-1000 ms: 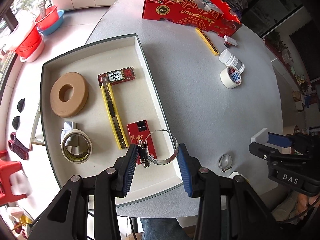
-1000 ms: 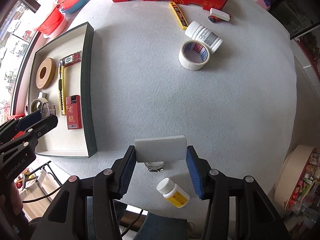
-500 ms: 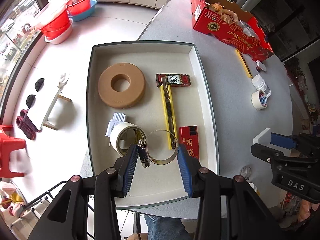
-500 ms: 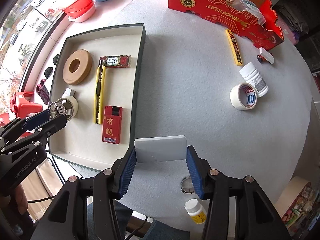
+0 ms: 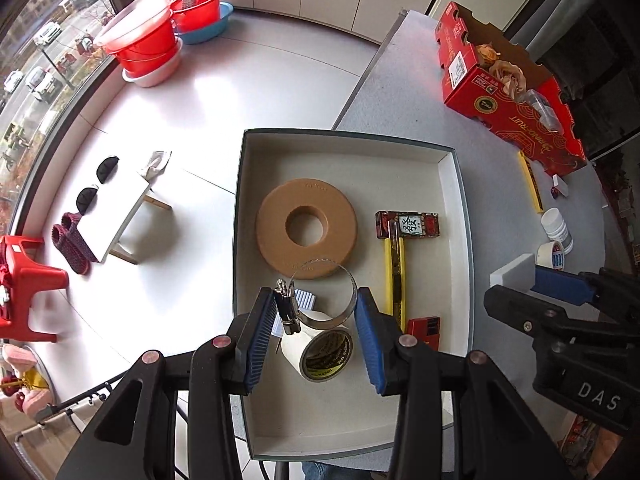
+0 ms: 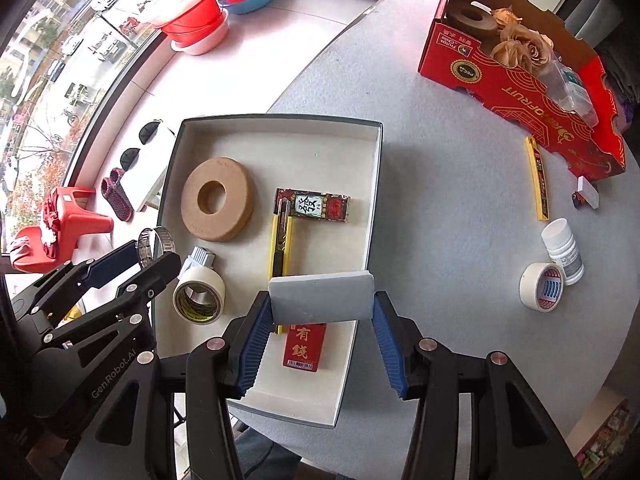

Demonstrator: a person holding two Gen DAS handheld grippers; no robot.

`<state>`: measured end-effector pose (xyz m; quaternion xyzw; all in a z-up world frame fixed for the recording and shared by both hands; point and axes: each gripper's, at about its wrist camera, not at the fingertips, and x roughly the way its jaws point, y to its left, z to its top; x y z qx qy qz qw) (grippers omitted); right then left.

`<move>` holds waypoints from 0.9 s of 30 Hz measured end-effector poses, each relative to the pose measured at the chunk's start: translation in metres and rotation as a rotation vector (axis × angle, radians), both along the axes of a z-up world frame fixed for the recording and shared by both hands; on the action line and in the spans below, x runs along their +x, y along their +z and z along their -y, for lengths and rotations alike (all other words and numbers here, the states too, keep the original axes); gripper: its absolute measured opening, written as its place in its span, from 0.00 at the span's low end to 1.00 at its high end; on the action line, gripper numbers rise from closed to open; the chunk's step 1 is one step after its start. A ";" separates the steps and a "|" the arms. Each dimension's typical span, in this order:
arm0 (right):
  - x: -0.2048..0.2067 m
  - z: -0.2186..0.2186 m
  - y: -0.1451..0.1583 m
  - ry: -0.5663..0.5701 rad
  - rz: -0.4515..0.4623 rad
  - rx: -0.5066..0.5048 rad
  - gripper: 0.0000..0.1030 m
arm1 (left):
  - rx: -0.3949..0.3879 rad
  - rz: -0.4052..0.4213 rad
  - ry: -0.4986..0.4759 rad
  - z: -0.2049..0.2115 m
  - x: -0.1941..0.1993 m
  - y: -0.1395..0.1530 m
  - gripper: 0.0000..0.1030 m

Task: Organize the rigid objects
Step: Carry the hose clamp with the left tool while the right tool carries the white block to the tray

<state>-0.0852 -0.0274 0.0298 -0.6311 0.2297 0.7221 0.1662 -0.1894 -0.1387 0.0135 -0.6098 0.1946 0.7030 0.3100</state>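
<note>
My left gripper (image 5: 316,320) is shut on a metal hose clamp (image 5: 320,300) and holds it above the left part of the white tray (image 5: 452,208), over a tape roll (image 5: 324,352). My right gripper (image 6: 320,324) is shut on a grey-white block (image 6: 322,298) and holds it over the tray's (image 6: 360,240) right side, above a red box (image 6: 302,346). The tray also holds a brown ring (image 5: 306,228), a yellow utility knife (image 5: 394,276) and a patterned red box (image 5: 408,224). The left gripper and clamp also show in the right wrist view (image 6: 154,240).
On the grey table to the right lie a yellow knife (image 6: 538,178), a white pill bottle (image 6: 562,248), a white tape roll (image 6: 542,286) and a small white block (image 6: 588,194). A red cardboard box (image 6: 524,64) stands at the back. The floor with red basins lies to the left.
Both grippers have moved left over the tray with their loads. The clamp now hangs over the tray's left part, and the block over its right side instead of the bare table.
</note>
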 end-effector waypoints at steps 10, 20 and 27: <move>-0.014 -0.001 -0.013 -0.008 0.015 -0.032 0.50 | -0.032 0.028 -0.018 -0.009 0.005 -0.017 0.43; -0.019 -0.001 -0.025 0.000 0.038 -0.047 0.50 | -0.051 0.045 -0.010 -0.008 0.003 -0.027 0.43; -0.026 -0.003 -0.028 0.002 0.042 -0.046 0.50 | -0.062 0.040 -0.019 -0.009 0.001 -0.030 0.43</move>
